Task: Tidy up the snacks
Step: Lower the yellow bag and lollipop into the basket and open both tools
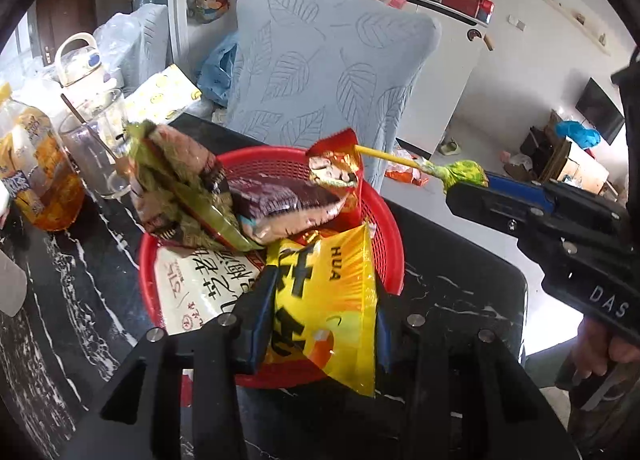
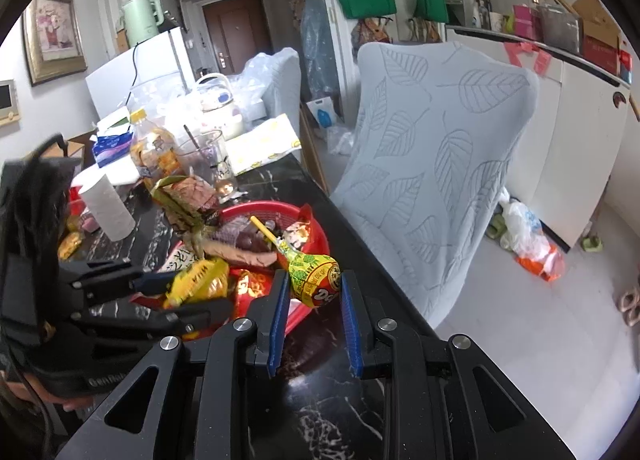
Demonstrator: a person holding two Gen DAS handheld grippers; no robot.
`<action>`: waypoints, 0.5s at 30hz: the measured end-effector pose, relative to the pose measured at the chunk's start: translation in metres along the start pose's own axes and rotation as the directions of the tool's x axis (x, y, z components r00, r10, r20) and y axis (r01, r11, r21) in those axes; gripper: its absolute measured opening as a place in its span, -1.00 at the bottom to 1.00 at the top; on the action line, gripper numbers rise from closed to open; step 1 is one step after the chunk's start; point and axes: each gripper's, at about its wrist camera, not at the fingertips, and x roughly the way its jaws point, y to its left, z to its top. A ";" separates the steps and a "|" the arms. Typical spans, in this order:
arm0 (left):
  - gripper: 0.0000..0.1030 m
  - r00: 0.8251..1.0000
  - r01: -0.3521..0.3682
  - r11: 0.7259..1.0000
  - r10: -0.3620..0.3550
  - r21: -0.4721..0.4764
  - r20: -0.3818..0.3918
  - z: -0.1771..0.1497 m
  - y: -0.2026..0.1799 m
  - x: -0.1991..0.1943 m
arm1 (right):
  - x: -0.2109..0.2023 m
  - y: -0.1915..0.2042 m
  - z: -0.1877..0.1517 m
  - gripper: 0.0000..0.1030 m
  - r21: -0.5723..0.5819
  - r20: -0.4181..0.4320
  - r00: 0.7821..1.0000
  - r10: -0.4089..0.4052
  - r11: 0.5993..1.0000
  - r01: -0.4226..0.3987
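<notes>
Snacks mostly lay in the red basket [image 1: 394, 236]. Left gripper [image 1: 320, 324] clamped a yellow packet [image 1: 328, 300] and right gripper [image 2: 314, 288] held a lollipop [image 2: 316, 280], both not yet placed

The yellow packet [image 1: 324, 296] covers the near part of the red basket [image 1: 390, 244] and part of the white bag [image 1: 200, 284] lying in it. Behind the basket, the bottle [image 1: 36, 171] runs off the frame's left edge, its label blurred.
</notes>
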 end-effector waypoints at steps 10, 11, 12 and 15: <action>-0.18 0.997 -0.060 0.998 0.059 0.020 0.049 0.002 -0.006 -0.011 | 0.006 0.004 -0.005 -0.52 0.003 -0.023 1.000 0.016 1.000 -0.016; -0.18 0.997 -0.065 0.998 0.063 0.021 0.053 0.002 -0.006 -0.012 | 0.005 0.004 -0.005 -0.52 0.005 -0.022 1.000 0.017 1.000 -0.017; -0.18 0.996 -0.069 0.997 0.068 0.020 0.056 0.003 -0.007 -0.013 | 0.004 0.004 -0.005 -0.52 0.005 -0.021 1.000 0.017 1.000 -0.017; -0.17 0.995 -0.080 0.997 0.079 0.013 0.054 0.006 -0.005 -0.012 | 0.003 0.003 -0.006 -0.52 0.006 -0.018 1.000 0.017 1.000 -0.017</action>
